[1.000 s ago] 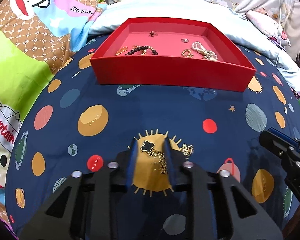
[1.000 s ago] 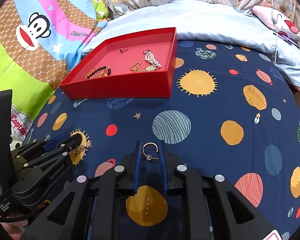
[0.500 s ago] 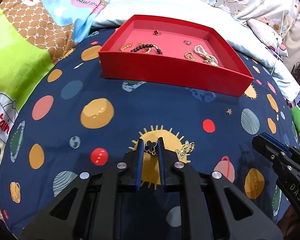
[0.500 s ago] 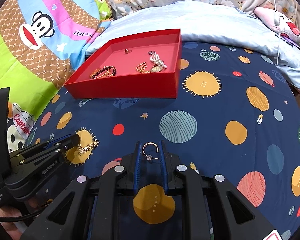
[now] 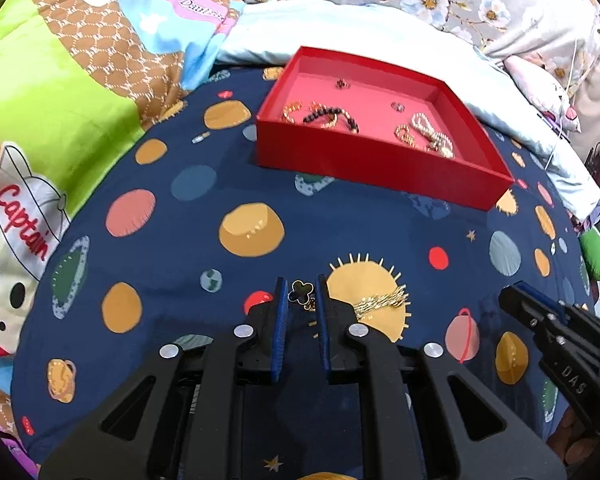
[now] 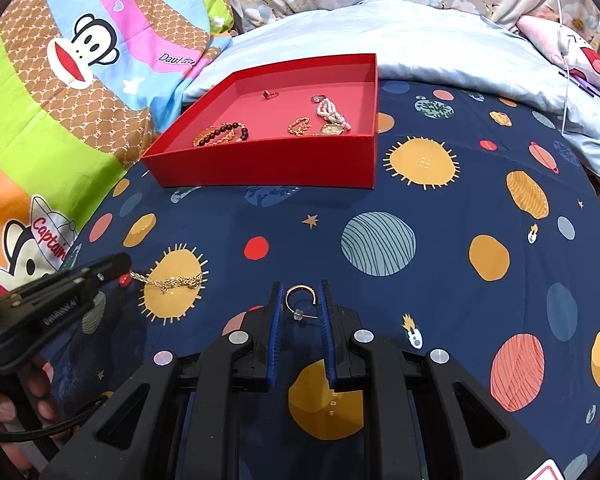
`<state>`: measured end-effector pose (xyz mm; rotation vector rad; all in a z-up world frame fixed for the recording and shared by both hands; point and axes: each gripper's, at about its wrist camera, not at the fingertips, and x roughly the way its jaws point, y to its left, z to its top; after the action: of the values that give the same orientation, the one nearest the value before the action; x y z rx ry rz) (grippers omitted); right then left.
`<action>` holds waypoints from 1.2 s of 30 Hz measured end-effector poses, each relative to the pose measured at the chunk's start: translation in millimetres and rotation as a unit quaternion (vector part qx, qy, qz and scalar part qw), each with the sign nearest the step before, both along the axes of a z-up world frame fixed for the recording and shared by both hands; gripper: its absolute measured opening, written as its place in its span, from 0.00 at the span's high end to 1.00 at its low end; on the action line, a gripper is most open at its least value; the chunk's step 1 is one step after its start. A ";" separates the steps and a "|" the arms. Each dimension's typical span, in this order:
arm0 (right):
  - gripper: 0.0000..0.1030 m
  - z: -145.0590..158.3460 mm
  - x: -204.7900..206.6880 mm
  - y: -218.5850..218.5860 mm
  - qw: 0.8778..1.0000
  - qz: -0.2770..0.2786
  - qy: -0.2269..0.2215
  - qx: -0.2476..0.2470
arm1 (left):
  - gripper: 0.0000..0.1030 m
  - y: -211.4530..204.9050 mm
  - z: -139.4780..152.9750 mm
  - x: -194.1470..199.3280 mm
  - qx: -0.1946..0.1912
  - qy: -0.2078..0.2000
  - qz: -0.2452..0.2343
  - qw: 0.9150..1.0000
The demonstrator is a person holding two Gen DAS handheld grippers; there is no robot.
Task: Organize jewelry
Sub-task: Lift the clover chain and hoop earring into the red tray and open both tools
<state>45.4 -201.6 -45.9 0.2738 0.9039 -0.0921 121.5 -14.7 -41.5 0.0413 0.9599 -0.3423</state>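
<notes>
My left gripper (image 5: pixel 301 289) is shut on the black clover pendant (image 5: pixel 301 290) of a gold necklace; its chain (image 5: pixel 380 301) trails to the right over a sun print. In the right wrist view the chain (image 6: pixel 172 281) hangs from the left gripper (image 6: pixel 120 262) down to the bedspread. My right gripper (image 6: pixel 300 294) is shut on a gold hoop earring (image 6: pixel 300 298) above the bedspread. The red tray (image 5: pixel 364 164) lies further back; it also shows in the right wrist view (image 6: pixel 268 164). It holds a dark bead bracelet (image 6: pixel 222 134), a pearl bracelet (image 6: pixel 332 114) and several small gold pieces.
A navy bedspread with planet prints (image 6: pixel 380 240) covers the bed. A monkey-print quilt (image 6: pixel 80 80) is bunched at the left, a pale blue blanket (image 6: pixel 440 44) and floral pillows behind the tray. The right gripper (image 5: pixel 560 332) shows at the left wrist view's right edge.
My left gripper closed on the clover pendant and lifted it up and to the left, stretching the chain out. My right gripper kept hold of the hoop earring and rose slightly.
</notes>
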 end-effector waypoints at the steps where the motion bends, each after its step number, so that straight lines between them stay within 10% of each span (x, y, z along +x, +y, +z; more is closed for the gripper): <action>1: 0.85 1.9 0.3 0.7 1.000 0.001 -0.002 -0.001 | 0.88 0.6 3.2 -0.3 -0.002 -0.003 -0.001 1.000; 36: 0.85 85.3 58.9 -30.5 0.995 0.006 -0.092 -0.027 | 0.88 -51.1 118.8 61.8 -0.034 -0.121 -0.038 0.991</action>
<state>104.3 -232.0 39.4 0.2231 0.7194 -0.0790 183.2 -65.8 77.2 0.0562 0.7076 -0.4297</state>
